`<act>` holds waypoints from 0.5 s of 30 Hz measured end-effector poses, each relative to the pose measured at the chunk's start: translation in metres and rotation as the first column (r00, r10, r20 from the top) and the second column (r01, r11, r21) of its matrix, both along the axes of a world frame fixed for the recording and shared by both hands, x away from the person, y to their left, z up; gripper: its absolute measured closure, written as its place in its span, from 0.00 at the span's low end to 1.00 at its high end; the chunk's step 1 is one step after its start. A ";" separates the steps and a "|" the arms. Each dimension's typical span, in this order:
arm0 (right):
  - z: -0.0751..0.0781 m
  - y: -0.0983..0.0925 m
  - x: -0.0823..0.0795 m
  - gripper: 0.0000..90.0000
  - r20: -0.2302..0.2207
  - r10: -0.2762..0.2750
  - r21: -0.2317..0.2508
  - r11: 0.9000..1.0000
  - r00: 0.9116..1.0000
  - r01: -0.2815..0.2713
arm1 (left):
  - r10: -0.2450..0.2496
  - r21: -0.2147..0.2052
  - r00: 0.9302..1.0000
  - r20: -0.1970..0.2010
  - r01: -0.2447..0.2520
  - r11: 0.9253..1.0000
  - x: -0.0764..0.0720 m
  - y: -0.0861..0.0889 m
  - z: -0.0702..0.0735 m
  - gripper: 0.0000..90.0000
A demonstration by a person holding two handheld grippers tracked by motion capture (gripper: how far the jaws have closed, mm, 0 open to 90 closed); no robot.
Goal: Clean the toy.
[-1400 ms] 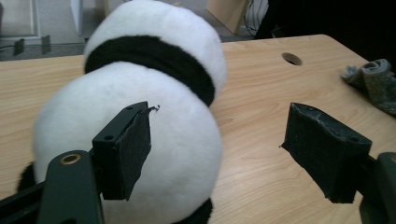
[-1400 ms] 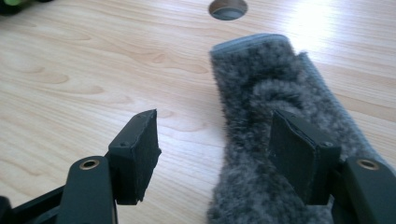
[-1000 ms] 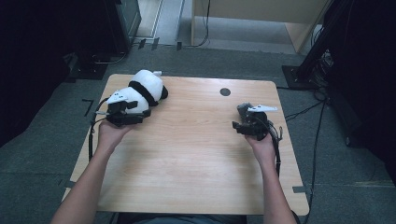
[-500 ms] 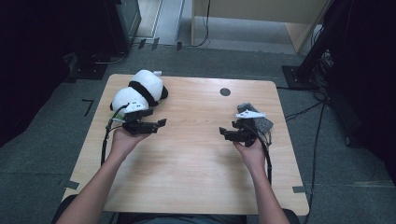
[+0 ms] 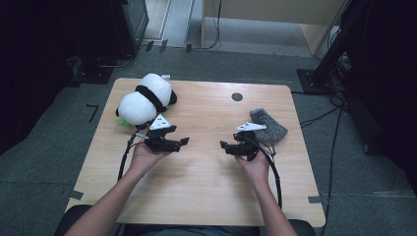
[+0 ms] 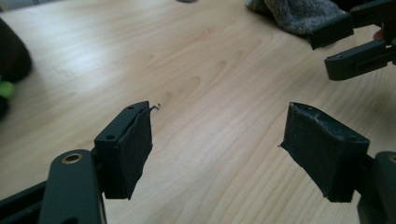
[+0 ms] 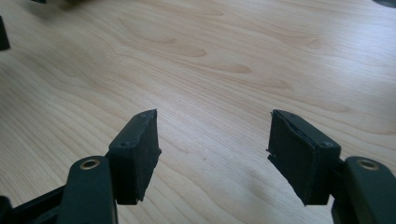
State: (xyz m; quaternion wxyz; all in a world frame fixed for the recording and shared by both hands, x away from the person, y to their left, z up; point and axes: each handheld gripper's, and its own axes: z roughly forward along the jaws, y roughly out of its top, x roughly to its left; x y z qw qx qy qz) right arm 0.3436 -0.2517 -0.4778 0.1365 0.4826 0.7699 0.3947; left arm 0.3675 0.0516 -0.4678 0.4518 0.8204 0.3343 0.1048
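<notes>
- The toy panda (image 5: 145, 100) lies at 11 o'clock from the left gripper (image 5: 183, 142), long axis slanting toward 1 o'clock.
- The grey sock (image 5: 269, 126) sits at 2 o'clock, just beside the right gripper (image 5: 223, 145).
- Both sets of fingers gape, empty, over the bare worktop (image 5: 206, 187).
- Both hands have drawn inward since a second ago, away from the two things.

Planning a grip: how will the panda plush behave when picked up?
The panda plush looks soft and stuffed, so it would likely squash between fingers. It is probably light for its bulk. Lying on its side on the table, its rounded body might roll slightly if nudged.
</notes>
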 end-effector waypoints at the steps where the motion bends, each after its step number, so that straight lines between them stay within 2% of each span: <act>1: -0.002 0.003 0.000 0.37 0.002 0.004 0.003 1.000 1.000 -0.004 | -0.003 0.003 1.000 -0.007 0.003 1.000 0.000 -0.002 -0.002 0.26; 6: -0.009 0.017 -0.002 0.37 0.007 0.019 -0.006 1.000 1.000 -0.019 | -0.014 0.014 1.000 -0.025 0.015 1.000 -0.003 -0.010 -0.012 0.27; 8: -0.014 0.022 -0.004 0.37 -0.003 0.026 -0.011 1.000 1.000 -0.026 | -0.019 0.016 0.999 -0.046 0.020 1.000 -0.005 -0.012 -0.016 0.27; 10: -0.018 0.027 -0.004 0.38 -0.008 0.035 -0.022 0.999 0.999 -0.035 | -0.024 0.055 0.999 -0.039 0.026 0.998 -0.006 -0.015 -0.019 0.27; 12: -0.021 0.031 -0.004 0.38 -0.012 0.042 -0.032 0.999 0.999 -0.043 | -0.020 0.069 0.999 -0.037 0.023 0.997 -0.006 -0.016 -0.022 0.27; 15: -0.028 0.035 -0.004 0.37 -0.022 0.048 -0.048 0.998 0.999 -0.049 | -0.007 0.034 0.998 -0.063 0.009 0.999 -0.007 -0.016 -0.029 0.27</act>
